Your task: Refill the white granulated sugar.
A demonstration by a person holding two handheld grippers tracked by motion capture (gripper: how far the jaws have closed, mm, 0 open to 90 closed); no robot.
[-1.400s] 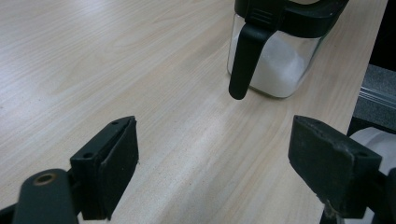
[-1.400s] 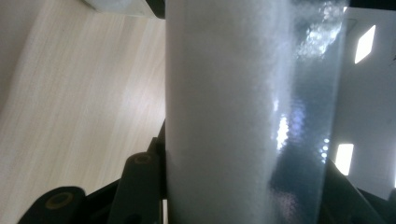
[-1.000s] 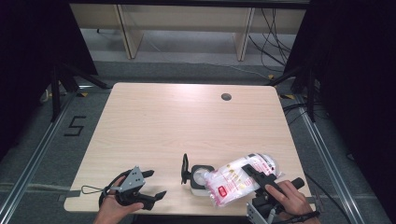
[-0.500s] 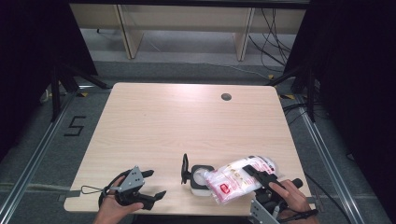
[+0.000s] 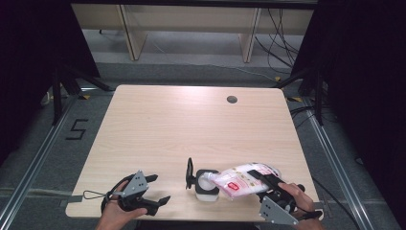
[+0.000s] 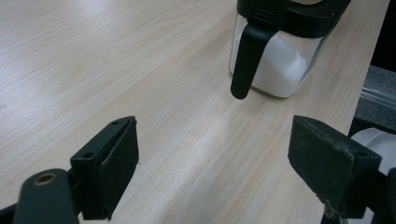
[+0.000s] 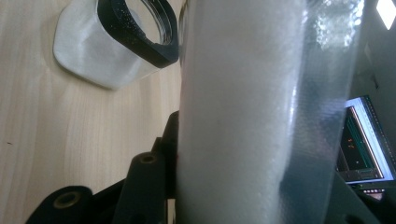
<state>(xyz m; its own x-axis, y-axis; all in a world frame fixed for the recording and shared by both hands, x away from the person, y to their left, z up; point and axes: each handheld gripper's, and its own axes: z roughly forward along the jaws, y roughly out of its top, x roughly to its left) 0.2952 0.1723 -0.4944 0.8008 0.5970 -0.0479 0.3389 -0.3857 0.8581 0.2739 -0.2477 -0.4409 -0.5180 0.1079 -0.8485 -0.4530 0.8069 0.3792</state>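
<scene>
Bag [image 5: 245, 178] of white granules sits in the right gripper [image 5: 268, 184], tipped with its open end over the mouth of the jar [image 5: 207, 184] near the front edge of the table [image 5: 191, 124]. Against the two earlier high views we see the bag's far end a bit lower and more over the jar now; the right hand has barely shifted, so the change is mostly tilt. The jaws are clamped on the bag, and in the right gripper view the bag [image 7: 252, 112] bulges between them, with the jar's black rim [image 7: 140, 32] just beside its tip. We can't tell whether granules are flowing.

Left gripper [image 5: 143, 199] rests at the front left of the table, well apart from the jar, in the same spot as in the earlier pictures. Its jaws stand wide with nothing between them; the left gripper view shows bare wood there and, beyond, the jar [image 6: 280, 60] partly filled with white granules, its black lid flap hanging down.

Our read: pouring is underway or about to start, and the jar is not full. The jar is unsteadied, so the bag nudging it is the risk. More tilt looks needed.
</scene>
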